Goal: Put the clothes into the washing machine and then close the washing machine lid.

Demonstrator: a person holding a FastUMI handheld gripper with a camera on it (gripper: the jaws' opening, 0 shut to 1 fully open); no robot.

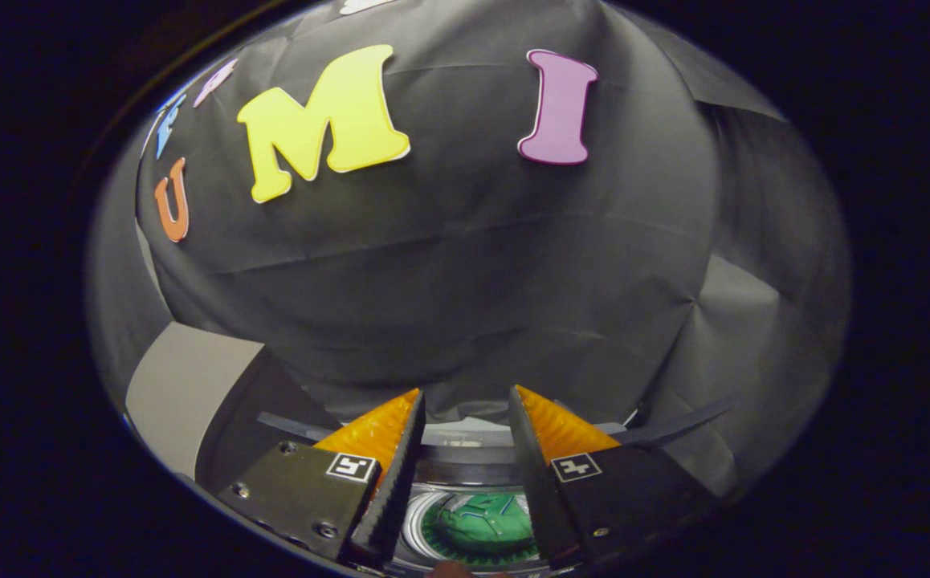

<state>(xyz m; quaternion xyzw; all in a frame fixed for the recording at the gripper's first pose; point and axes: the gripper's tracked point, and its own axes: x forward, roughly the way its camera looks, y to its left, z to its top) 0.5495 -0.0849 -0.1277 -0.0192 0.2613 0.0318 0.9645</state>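
Currently, step: clothes look loaded; closing the lid seems next
gripper [465, 413]: held above the washing machine [465, 461], fingers apart, nothing between them
clothes [481, 522]: green bundle down in the drum, below the fingers
lid: grey panel [184, 393] beside the opening may be it, unsure
advice: push it down slowly, keeping the fingers off the rim
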